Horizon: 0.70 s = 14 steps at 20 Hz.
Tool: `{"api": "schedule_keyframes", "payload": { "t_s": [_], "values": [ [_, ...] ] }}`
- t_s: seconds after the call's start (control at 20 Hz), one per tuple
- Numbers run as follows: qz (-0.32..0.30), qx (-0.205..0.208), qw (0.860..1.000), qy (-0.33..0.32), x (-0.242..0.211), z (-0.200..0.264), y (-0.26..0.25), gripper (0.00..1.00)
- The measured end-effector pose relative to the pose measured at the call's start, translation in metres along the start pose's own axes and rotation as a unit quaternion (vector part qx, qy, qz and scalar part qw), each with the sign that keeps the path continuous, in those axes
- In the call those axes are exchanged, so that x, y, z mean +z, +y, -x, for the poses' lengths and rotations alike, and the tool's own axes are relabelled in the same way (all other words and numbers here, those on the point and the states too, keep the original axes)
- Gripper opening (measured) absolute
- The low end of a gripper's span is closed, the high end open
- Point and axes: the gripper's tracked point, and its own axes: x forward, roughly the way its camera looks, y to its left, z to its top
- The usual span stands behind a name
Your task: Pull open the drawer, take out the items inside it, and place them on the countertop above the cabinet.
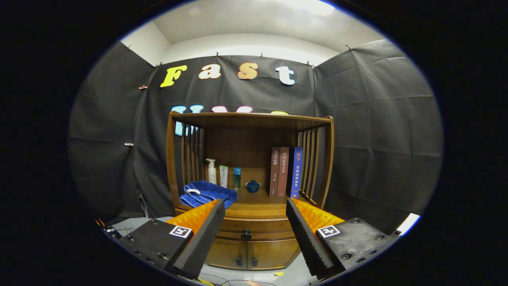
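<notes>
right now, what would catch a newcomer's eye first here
The wooden cabinet stands straight beyond the open gripper, its drawer knob showing between the fingers. On its countertop, a blue towel lies just past one finger, with three upright books across from it.

The gripper (252, 206) is held level, facing the front of the wooden cabinet (250, 222) and well short of it. Its two fingers stand wide apart, with nothing between them and touching nothing. Seen past them, the cabinet's drawer knob (246, 234) lies in the gap, a little nearer the left finger (206, 234) than the right finger (303, 238). Both fingertips point toward the cabinet's countertop edge, one on each side of the knob.
</notes>
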Motion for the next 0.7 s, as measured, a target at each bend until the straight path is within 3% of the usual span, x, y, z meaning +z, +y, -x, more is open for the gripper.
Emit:
{"api": "schedule_keyframes", "payload": {
  "t_s": [0.7],
  "values": [
    [-0.006,0.005,1.000,0.011,-0.018,-0.010,0.002,0.99]
  ]
}}
